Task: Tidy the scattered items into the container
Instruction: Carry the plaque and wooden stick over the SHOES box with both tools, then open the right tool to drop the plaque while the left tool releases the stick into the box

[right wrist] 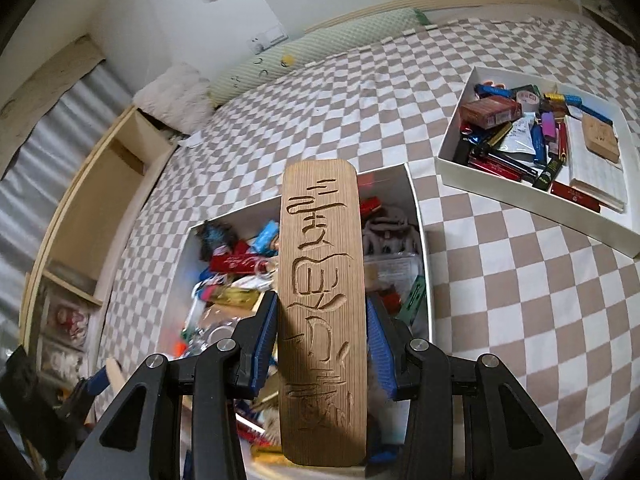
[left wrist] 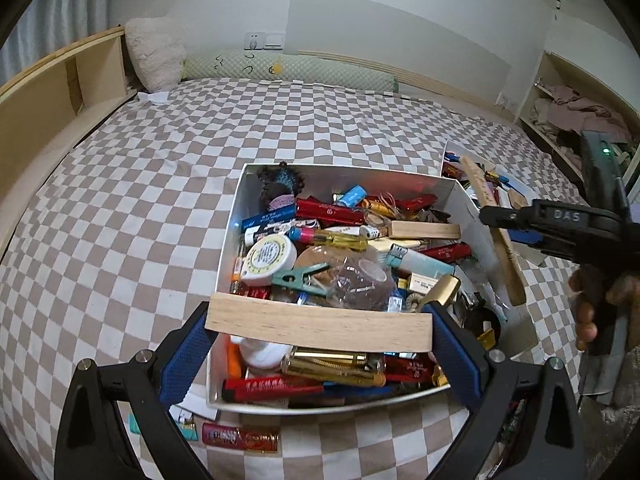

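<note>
A white box (left wrist: pixel 230 216) full of small items sits on the checkered bed; it also shows in the right wrist view (right wrist: pixel 416 200). My left gripper (left wrist: pixel 320 326) is shut on a plain wooden block (left wrist: pixel 320 326), held crosswise just above the box's near part. My right gripper (right wrist: pixel 322 340) is shut on a long carved wooden plank (right wrist: pixel 322 280), held lengthwise above the box. In the left wrist view the right gripper (left wrist: pixel 492 216) appears at the right, holding the plank (left wrist: pixel 496 232) on edge over the box's right wall.
A second white box (right wrist: pixel 452 168) with lighters, packets and a carved block lies at the far right. A red packet (left wrist: pixel 240 438) and a teal item (left wrist: pixel 188 428) lie on the checkered bedspread (left wrist: pixel 140 200) in front of the box. Pillows and wooden shelves border the bed.
</note>
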{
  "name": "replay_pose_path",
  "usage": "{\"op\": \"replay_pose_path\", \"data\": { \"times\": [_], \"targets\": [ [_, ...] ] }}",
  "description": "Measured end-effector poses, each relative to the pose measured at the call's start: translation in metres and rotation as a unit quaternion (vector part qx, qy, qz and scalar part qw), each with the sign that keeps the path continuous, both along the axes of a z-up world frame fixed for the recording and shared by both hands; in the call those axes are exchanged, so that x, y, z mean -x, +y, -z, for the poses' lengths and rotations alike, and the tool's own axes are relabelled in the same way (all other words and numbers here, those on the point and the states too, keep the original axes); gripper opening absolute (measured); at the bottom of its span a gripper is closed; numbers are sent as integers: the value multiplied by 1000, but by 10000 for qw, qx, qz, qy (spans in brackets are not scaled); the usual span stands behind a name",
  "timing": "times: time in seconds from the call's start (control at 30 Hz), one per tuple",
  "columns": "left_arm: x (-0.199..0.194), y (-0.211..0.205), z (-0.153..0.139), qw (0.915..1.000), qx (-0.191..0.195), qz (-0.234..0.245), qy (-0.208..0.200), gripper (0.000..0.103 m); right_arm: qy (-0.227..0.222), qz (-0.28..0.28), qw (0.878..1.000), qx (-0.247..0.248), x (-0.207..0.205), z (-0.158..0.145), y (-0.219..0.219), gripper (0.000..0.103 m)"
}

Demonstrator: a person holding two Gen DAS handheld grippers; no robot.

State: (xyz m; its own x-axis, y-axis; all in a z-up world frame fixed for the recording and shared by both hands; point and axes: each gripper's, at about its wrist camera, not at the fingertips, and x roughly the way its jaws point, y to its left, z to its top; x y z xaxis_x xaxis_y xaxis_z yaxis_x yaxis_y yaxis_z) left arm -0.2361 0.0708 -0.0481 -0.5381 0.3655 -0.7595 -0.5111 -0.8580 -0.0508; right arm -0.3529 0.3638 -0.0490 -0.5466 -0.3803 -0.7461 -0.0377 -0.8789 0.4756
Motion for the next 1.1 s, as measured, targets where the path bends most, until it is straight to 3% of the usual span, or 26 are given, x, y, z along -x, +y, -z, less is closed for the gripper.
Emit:
{"op": "replay_pose_path", "data": {
  "times": [0.2,0.23,0.27,0.3,0.33,0.57,0.93,1.1],
  "targets": [
    [7,10,-5,9999,28,106,125,101,-111,-40,9990,-442,9,5,-4,45],
    [8,10,-5,9998,23,121,140,101,-63,-82,9986,-518,8,2,-5,60],
    [9,11,-5,9998,23,128,147,101,-17,-103,9984,-551,7,0,-6,89],
    [11,12,-5,9998,28,131,141,101,33,-118,9983,-569,5,-3,-6,100],
    [12,13,-4,9998,28,131,131,101,101,-144,9982,-579,3,-6,-6,103],
    [23,21,5,9997,91,192,94,101,281,-217,9991,-243,-6,-25,-4,103],
    [34,62,23,9947,481,906,68,101,425,-581,9974,8,-10,-36,-21,103],
    [39,66,27,9951,363,918,-85,103,397,-582,9975,38,-11,-34,-19,103]
  ]
}}
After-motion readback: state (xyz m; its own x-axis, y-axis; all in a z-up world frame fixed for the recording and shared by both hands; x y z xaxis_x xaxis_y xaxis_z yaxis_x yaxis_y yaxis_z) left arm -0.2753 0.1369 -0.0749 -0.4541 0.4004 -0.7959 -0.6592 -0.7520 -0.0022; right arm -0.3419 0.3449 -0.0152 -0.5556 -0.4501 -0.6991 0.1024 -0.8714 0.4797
